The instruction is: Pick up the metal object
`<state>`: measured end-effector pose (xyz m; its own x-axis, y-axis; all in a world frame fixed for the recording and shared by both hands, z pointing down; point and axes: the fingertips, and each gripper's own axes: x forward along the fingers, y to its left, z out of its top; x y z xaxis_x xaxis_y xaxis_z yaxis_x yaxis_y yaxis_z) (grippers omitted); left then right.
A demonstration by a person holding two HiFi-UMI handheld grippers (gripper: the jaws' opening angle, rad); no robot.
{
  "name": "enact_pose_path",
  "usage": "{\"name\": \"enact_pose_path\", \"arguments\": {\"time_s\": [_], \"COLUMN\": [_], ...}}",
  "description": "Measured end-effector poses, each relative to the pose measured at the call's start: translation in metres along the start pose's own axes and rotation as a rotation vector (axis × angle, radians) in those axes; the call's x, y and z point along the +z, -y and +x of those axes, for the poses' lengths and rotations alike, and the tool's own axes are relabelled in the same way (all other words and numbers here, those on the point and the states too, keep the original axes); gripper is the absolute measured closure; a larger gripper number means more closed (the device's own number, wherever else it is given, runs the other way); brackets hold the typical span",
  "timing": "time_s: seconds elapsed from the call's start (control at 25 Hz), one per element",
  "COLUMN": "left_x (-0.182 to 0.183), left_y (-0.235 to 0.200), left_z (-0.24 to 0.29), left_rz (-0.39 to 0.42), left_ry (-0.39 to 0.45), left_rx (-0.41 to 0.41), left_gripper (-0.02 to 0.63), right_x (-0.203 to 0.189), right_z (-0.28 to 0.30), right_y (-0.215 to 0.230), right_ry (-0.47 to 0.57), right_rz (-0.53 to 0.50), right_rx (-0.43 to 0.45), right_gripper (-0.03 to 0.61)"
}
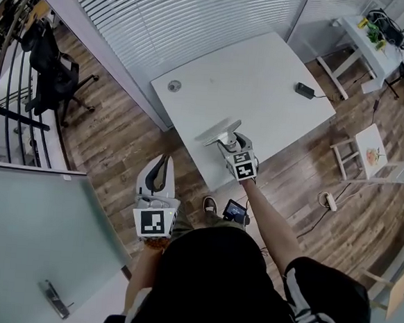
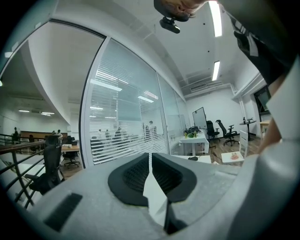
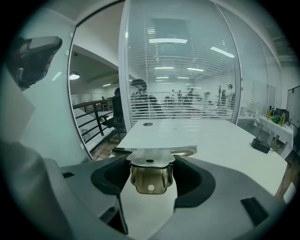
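right gripper (image 3: 150,165): clamped on the metal object (image 3: 150,177); the bracket's folded body sits between the jaws and its flat curved plate sticks out ahead of the tips
metal object, location: at the near edge of the tabletop (image 1: 265,68), held in the right gripper (image 1: 227,142); can't tell if it has cleared the surface
left gripper (image 2: 150,161): jaws together, nothing held; in the head view it hangs low beside the tabletop, over the wood floor (image 1: 113,140), out of the job
step in hand: my read is grasp made, lift to do
how to do it well: raise straight up and keep the plate level. The plate overhangs the jaws, so any tilt could lever the part in the grip
grip check: hold looks centred on the body; keep the squeeze steady, bare metal on pads may slip
clearances: black device (image 1: 305,90) and its cable are well apart, no conflict; watch the tabletop edge just under the plate
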<state>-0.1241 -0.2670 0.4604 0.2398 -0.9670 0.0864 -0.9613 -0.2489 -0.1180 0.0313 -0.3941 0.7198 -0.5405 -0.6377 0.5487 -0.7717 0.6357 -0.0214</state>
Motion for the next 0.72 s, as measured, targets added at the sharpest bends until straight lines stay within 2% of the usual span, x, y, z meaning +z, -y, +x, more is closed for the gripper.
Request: {"name": "enact_pose_path", "arguments": {"time_s": [0.72], "left_x": [0.003], "left_y": [0.010], "left_z": [0.034], "left_rz": [0.038], "left_ry": [0.023], "left_rx": [-0.052], "left_gripper": [0.581], "right_x": [0.089], "right_z": [-0.033], "right_y": [0.009], "right_ry": [0.182], "right_rz": [-0.021], "right_rx": [0.008], "right_gripper": [0.302]}}
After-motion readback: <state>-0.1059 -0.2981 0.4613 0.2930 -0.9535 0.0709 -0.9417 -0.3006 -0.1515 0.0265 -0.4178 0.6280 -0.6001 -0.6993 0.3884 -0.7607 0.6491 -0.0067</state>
